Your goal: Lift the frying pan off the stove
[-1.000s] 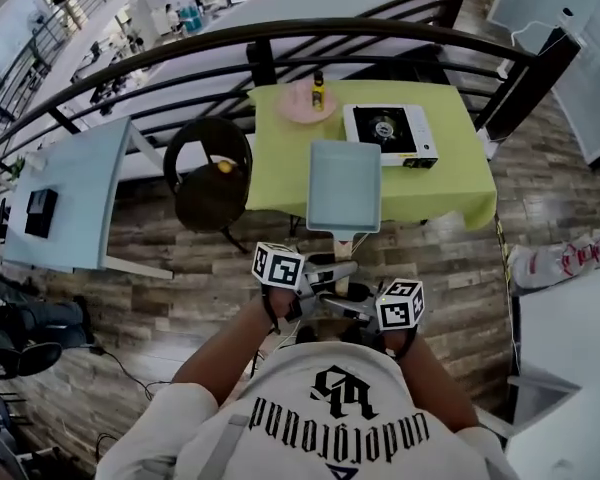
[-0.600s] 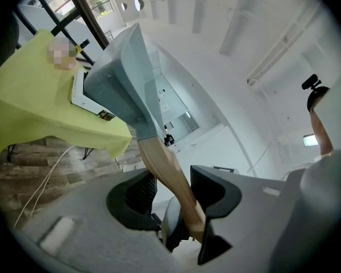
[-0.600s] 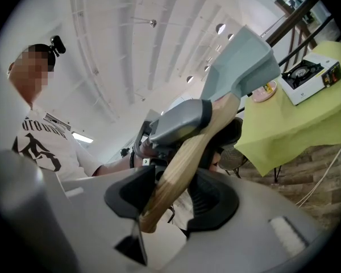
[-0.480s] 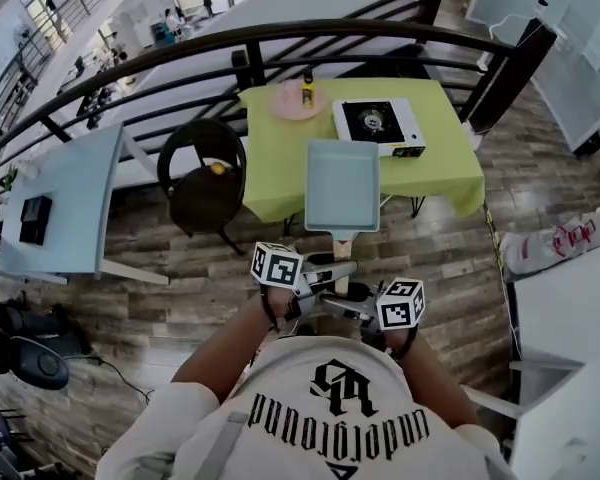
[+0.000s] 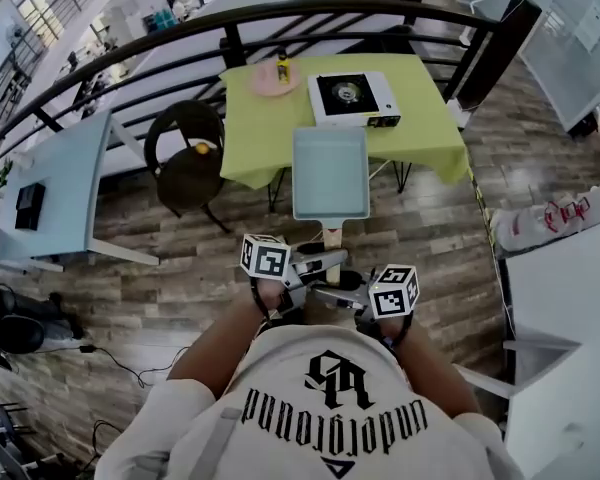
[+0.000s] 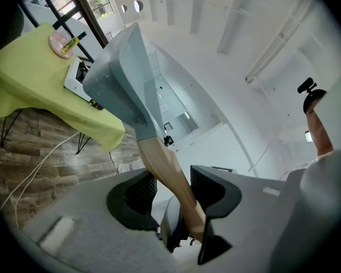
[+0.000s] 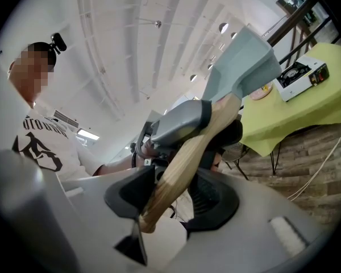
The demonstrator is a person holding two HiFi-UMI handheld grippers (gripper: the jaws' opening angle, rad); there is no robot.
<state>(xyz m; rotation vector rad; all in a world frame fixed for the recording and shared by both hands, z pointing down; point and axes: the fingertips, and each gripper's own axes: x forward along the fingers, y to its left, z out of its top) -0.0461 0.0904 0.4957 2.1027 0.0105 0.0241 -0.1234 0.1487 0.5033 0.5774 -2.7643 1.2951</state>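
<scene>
A rectangular pale blue-grey frying pan (image 5: pixel 330 173) with a wooden handle (image 5: pixel 332 238) hangs level in the air over the front edge of the green table (image 5: pixel 420 128). It is well clear of the white portable stove (image 5: pixel 352 98), which stands bare on the table. My left gripper (image 5: pixel 322 261) and right gripper (image 5: pixel 337 290) are both shut on the handle, left ahead of right. In the left gripper view the handle (image 6: pixel 167 169) runs between the left gripper's (image 6: pixel 173 189) jaws up to the pan (image 6: pixel 122 78). In the right gripper view the handle (image 7: pixel 187 152) crosses the right gripper (image 7: pixel 173 201).
A pink plate (image 5: pixel 265 81) and a small bottle (image 5: pixel 282 67) sit at the table's far left corner. A black chair (image 5: pixel 185 163) stands left of the table, a dark railing (image 5: pixel 280 18) behind it. A pale blue table (image 5: pixel 60 188) is at left, a white one (image 5: pixel 570 298) at right.
The table and stove have slid up and to the left in the head view. Both grippers and the pan have shifted slightly with them, grip unchanged.
</scene>
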